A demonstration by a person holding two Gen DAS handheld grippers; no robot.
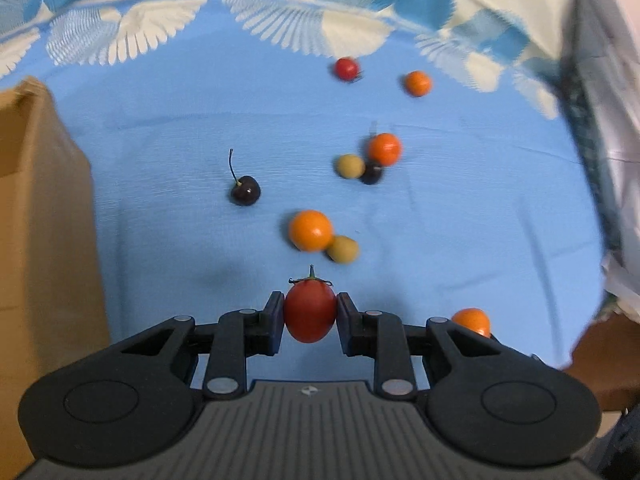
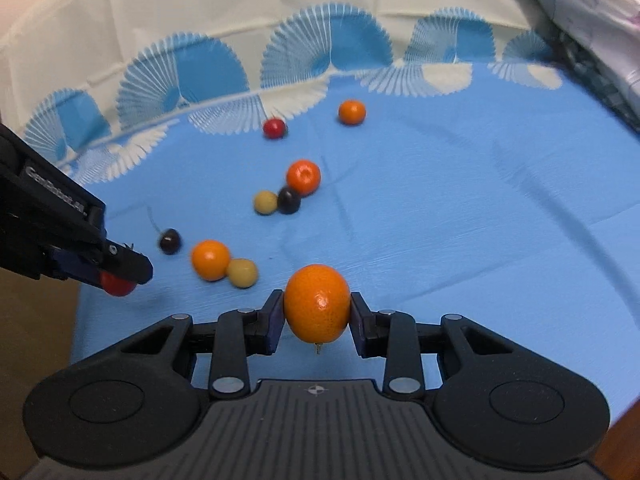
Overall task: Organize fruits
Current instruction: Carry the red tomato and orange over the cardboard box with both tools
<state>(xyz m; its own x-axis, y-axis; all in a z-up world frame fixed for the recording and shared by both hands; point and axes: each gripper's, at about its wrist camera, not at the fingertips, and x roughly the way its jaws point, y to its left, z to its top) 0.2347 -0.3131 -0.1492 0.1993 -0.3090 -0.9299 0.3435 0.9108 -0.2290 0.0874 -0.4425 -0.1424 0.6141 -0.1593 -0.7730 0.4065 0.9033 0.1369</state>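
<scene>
My left gripper (image 1: 310,312) is shut on a red cherry tomato (image 1: 310,320) with a green stem, held above the blue cloth (image 1: 460,200). In the right wrist view, the left gripper (image 2: 120,280) comes in from the left with the tomato (image 2: 116,287) in its tips. My right gripper (image 2: 317,310) is shut on an orange kumquat (image 2: 317,308). Loose on the cloth lie a dark cherry (image 1: 245,190) with a stem, an orange kumquat (image 1: 311,230) touching a green fruit (image 1: 343,249), a cluster of orange, green and dark fruits (image 1: 370,160), a red fruit (image 1: 346,68) and an orange one (image 1: 417,83).
A brown cardboard box (image 1: 40,220) stands at the left edge of the cloth. Another orange fruit (image 1: 472,321) shows low right, partly hidden behind my left gripper's linkage. Patterned blue-and-cream fabric (image 2: 200,68) borders the far side, and crumpled pale material (image 1: 608,100) lies at the right.
</scene>
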